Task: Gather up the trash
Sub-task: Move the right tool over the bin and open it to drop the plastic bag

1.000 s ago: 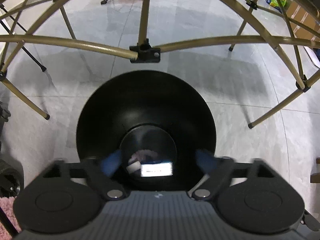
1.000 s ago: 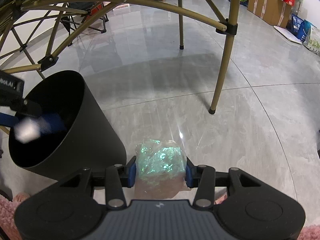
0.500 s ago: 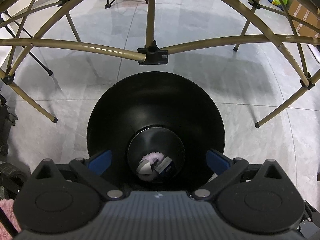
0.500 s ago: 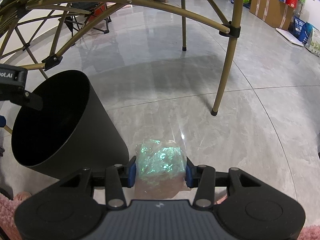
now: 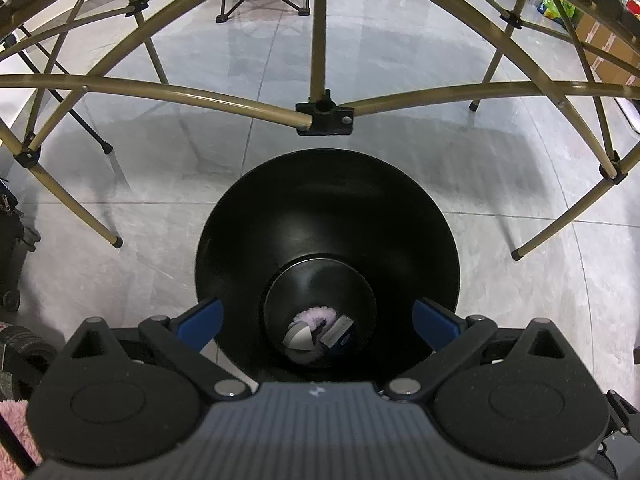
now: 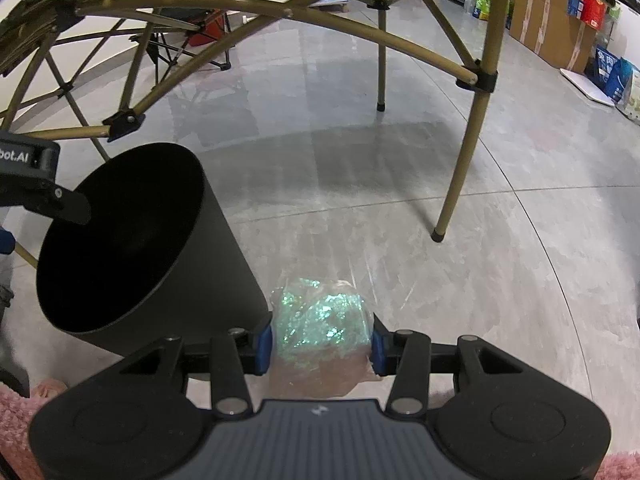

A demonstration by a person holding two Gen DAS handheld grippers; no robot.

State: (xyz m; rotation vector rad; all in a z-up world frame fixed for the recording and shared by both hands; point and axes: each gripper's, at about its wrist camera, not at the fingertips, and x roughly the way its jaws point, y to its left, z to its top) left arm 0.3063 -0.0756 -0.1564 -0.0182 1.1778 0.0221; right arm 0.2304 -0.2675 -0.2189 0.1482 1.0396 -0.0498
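A black round trash bin (image 5: 328, 220) stands on the grey tile floor under a gold-legged folding table. In the left wrist view I look straight down into it: pale trash pieces (image 5: 316, 330) lie at its bottom. My left gripper (image 5: 318, 318) hangs above the bin's mouth, jaws wide open with nothing between them. In the right wrist view the bin (image 6: 132, 248) is at the left, and the left gripper's body (image 6: 36, 184) shows over its rim. My right gripper (image 6: 320, 342) is shut on a crumpled clear wrapper with green glitter (image 6: 320, 320), just right of the bin.
Gold table legs (image 6: 464, 160) and cross bars (image 5: 160, 94) arch over the bin. Cardboard boxes (image 6: 556, 20) and bags line the far right wall. A folding chair (image 6: 192, 40) stands at the back. Pink fluffy fabric (image 6: 16, 420) lies at the lower left. A dark wheeled case (image 5: 14, 248) stands at left.
The white piece that was dropping from the left gripper now lies at the bin's bottom. The left gripper has tilted up slightly. The right gripper still holds the wrapper in place.
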